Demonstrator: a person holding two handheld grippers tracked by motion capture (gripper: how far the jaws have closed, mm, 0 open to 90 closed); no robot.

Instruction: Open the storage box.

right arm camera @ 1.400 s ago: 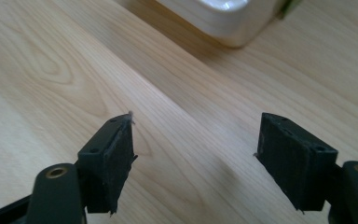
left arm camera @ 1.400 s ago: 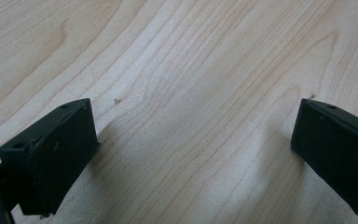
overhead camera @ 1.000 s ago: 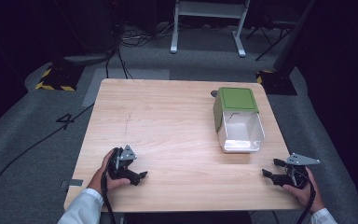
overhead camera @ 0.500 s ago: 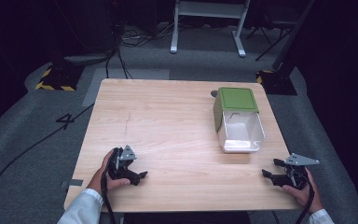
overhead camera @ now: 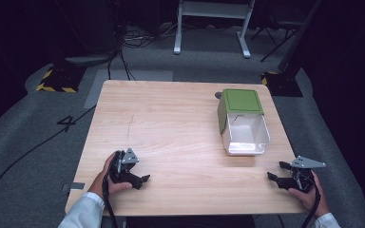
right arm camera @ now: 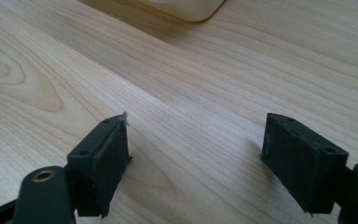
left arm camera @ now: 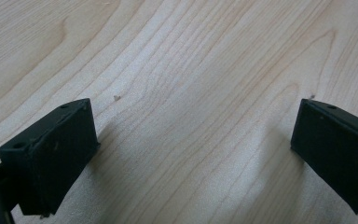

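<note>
1. While the box (overhead camera: pixel 244 127) lies on its side at the far right of the surface (overhead camera: pixel 171 123), approach its open white mouth squarely.
2. Its lid is green, its walls white, and it looks empty.
3. The right tool (overhead camera: pixel 276 178), jaws apart, rests nearest; the left tool (overhead camera: pixel 141 179) also gapes, holding nothing.

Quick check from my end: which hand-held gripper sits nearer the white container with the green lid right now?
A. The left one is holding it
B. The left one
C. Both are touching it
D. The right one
D: in the high view the right hand-held gripper rests just below the container, while the left hand-held gripper lies far across the table; neither touches it.
</note>
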